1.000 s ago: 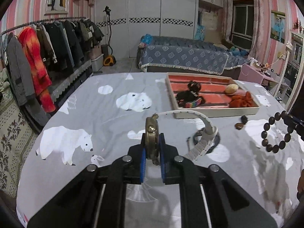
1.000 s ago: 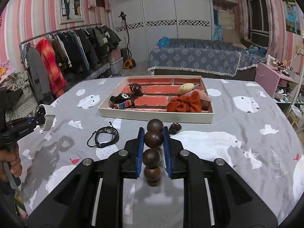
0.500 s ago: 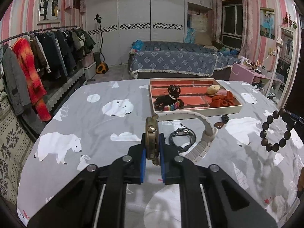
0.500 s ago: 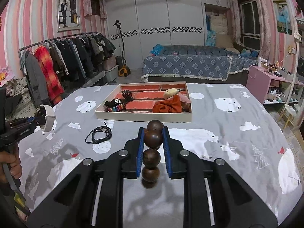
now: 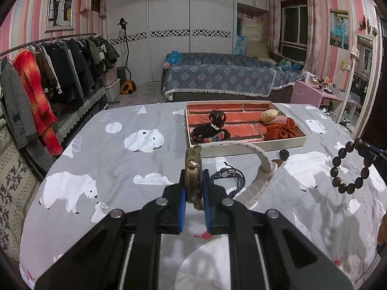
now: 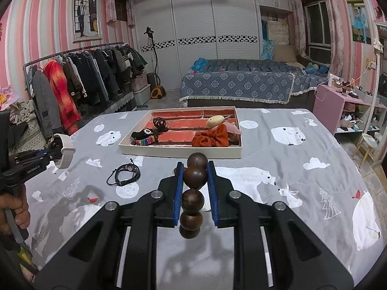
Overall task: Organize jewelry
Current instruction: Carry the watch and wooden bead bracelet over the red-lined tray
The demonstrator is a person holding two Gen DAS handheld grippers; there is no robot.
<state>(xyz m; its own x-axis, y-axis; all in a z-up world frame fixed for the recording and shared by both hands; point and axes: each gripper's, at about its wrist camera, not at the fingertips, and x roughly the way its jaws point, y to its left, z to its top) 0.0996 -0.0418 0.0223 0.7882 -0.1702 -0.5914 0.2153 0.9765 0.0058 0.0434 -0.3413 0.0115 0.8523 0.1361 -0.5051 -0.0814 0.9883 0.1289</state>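
Note:
My left gripper (image 5: 194, 186) is shut on a wristwatch (image 5: 193, 178), its brass case edge-on between the blue pads and its white strap (image 5: 256, 166) looping off to the right. A dark wooden bead bracelet (image 6: 195, 176) is clamped in my right gripper (image 6: 195, 181), which is shut on one bead; the bracelet (image 5: 350, 166) also hangs at the right edge of the left wrist view. Both are held above the bed, short of the white tray (image 6: 181, 151) with its brick-pattern floor. A black cord bracelet (image 6: 124, 173) lies on the sheet before the tray.
The tray (image 5: 244, 142) holds a black hair claw (image 5: 217, 116), a beaded band (image 5: 212, 136), an orange scrunchie (image 5: 281, 130) and a pale stone (image 5: 268, 115). A small dark trinket (image 5: 283, 154) lies beside it. A clothes rack (image 6: 79, 82) stands left. A hand (image 6: 12, 205) grips the left tool.
Both grippers have drawn back and up a little from the tray, so it looks smaller and farther. The watch and the bead bracelet stay clamped as before.

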